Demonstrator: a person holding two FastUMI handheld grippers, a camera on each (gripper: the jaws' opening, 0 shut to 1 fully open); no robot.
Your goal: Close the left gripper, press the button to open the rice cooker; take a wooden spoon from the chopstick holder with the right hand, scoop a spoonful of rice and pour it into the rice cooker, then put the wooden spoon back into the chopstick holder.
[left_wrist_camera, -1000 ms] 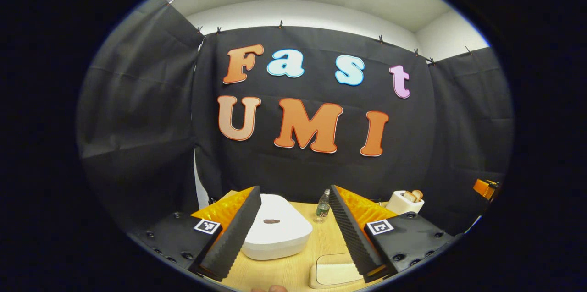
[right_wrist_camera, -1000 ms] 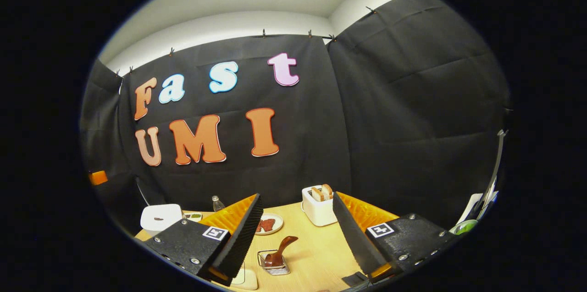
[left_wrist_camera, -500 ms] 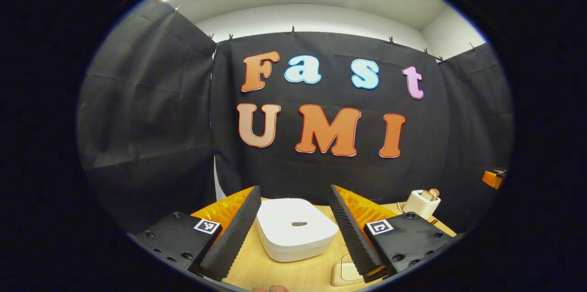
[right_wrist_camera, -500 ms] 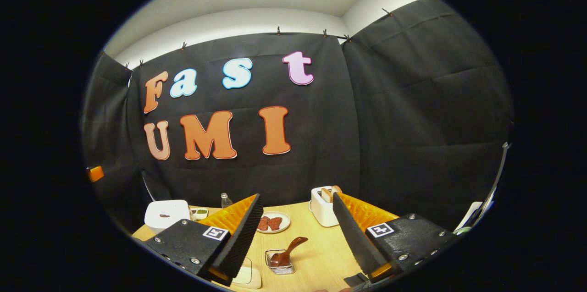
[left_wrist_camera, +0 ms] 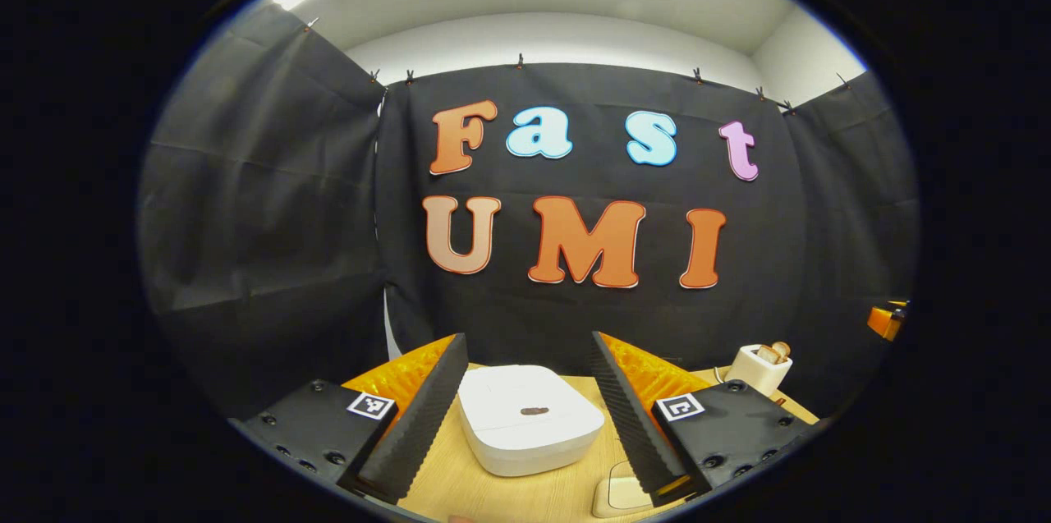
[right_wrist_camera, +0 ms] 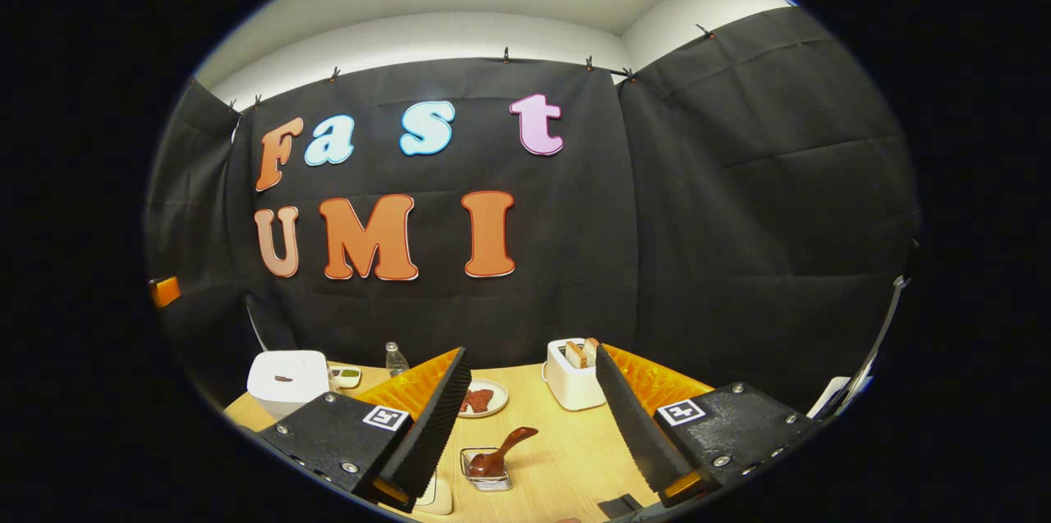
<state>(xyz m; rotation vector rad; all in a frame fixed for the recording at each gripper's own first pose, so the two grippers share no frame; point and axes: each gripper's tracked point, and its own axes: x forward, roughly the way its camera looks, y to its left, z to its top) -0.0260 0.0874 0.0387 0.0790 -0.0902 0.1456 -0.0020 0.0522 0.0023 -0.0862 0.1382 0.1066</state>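
A white rice cooker [left_wrist_camera: 530, 424] with its lid down and a small brown button [left_wrist_camera: 534, 410] on top sits on the wooden table. It lies straight ahead of my left gripper [left_wrist_camera: 526, 342], which is open and holds nothing. In the right gripper view the cooker [right_wrist_camera: 287, 379] stands at the far left. A brown wooden spoon [right_wrist_camera: 502, 451] leans in a small wire holder [right_wrist_camera: 484, 475] ahead of my right gripper [right_wrist_camera: 530, 352]. That gripper is open and empty, above the table and short of the spoon.
A white toaster [right_wrist_camera: 575, 379] with bread, a plate of reddish food [right_wrist_camera: 480, 400], a small bottle [right_wrist_camera: 396, 359] and a little dish [right_wrist_camera: 346, 377] stand along the back. A cream-coloured container [left_wrist_camera: 620, 494] lies near the table's front edge.
The left gripper has swung left, so the rice cooker now sits centred between its fingers. The right gripper view has shifted only slightly; both stay open.
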